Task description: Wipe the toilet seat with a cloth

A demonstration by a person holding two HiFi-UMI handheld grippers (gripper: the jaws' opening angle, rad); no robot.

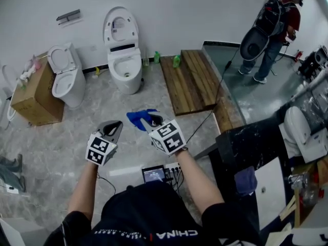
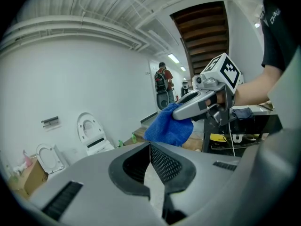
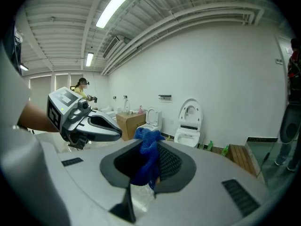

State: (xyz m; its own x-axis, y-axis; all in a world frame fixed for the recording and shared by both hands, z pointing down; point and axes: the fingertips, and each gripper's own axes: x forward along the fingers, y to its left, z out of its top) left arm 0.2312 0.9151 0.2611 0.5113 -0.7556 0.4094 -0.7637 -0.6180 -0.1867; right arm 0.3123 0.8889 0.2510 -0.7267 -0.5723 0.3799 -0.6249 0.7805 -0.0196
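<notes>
Seeing left gripper (image 2: 151, 148) up close, jaws pressed together. Spotting right gripper (image 2: 178, 111) just beyond, clamped on a blue cloth (image 2: 168, 129), toilets (image 2: 91, 133) way back.

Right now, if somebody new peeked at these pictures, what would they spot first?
The bright blue cloth pinched in the right gripper jumps out first, in the middle of the head view. Next come two white toilets against the far wall, lids up: a big toilet and a small toilet beside a cardboard box. A person with a backpack stands at the top right.
</notes>
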